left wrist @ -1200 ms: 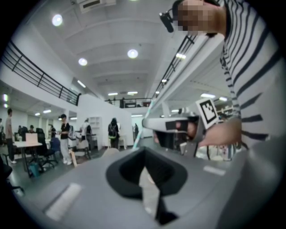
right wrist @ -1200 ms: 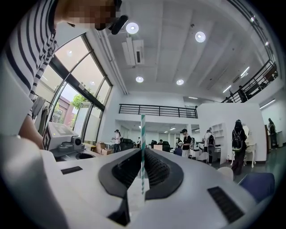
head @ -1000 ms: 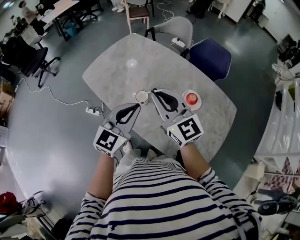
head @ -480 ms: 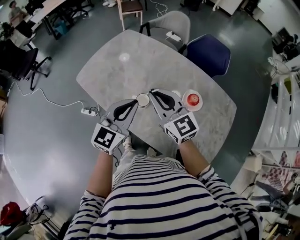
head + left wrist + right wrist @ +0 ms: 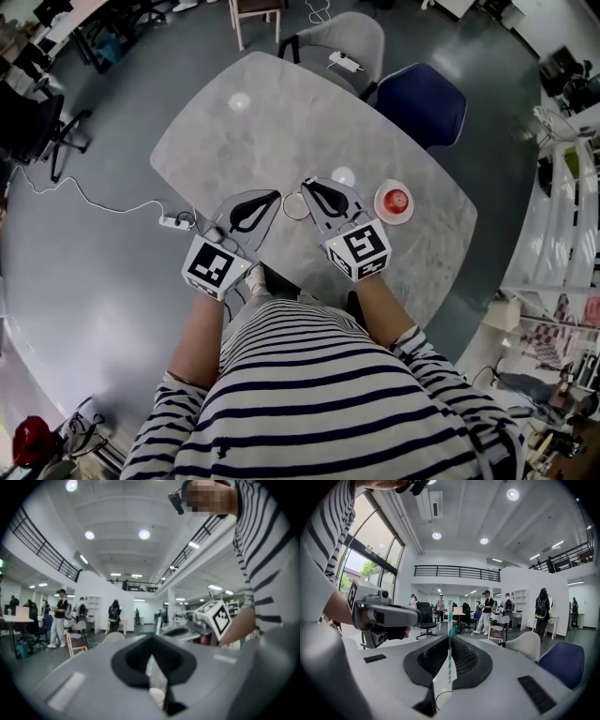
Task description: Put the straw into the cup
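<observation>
A white cup (image 5: 296, 205) stands on the marble table (image 5: 281, 112), between my two grippers. My right gripper (image 5: 307, 185) is shut on a teal-and-white striped straw (image 5: 449, 634), which stands upright between its jaws. The cup's rim (image 5: 440, 698) shows just below that straw in the right gripper view. My left gripper (image 5: 275, 196) lies just left of the cup with its jaws together and nothing in them. The cup (image 5: 157, 696) appears low in the left gripper view, and the straw (image 5: 158, 626) shows farther off beside the right gripper (image 5: 206, 620).
A small plate with a red object (image 5: 395, 202) sits right of the right gripper, and a small white disc (image 5: 343, 175) lies behind it. A blue chair (image 5: 422, 101) and a grey chair (image 5: 342, 37) stand at the table's far side. A power strip (image 5: 172, 222) lies on the floor.
The left gripper's tip has moved forward, from just in front of the cup to alongside it. The right gripper still holds the straw close to the cup. The cup has stayed put.
</observation>
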